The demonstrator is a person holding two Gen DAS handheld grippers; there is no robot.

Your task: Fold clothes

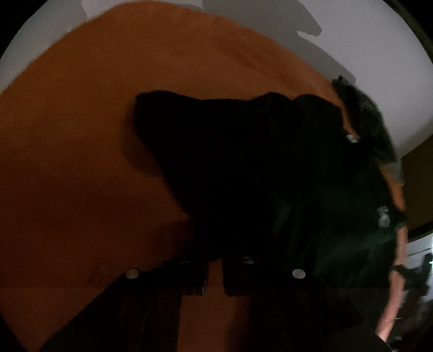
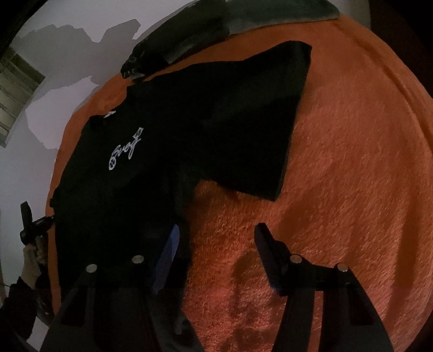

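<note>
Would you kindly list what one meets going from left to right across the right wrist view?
The other gripper held in a hand at the far left → black T-shirt with white lettering → open right gripper → bare orange blanket.

We see a black T-shirt (image 2: 167, 151) carrying a small white script print (image 2: 125, 150) on its chest. It lies on a fuzzy orange blanket (image 2: 338, 168), which looks duller and browner in the left wrist view. Beyond the shirt sit a dark grey folded garment (image 2: 276, 12) and a blacker one (image 2: 176, 46). Our right gripper (image 2: 216, 249) has black fingers (image 2: 270, 257), one showing a blue pad (image 2: 166, 260), with silver round studs. The wall (image 2: 35, 168) is pale grey-white.
</note>
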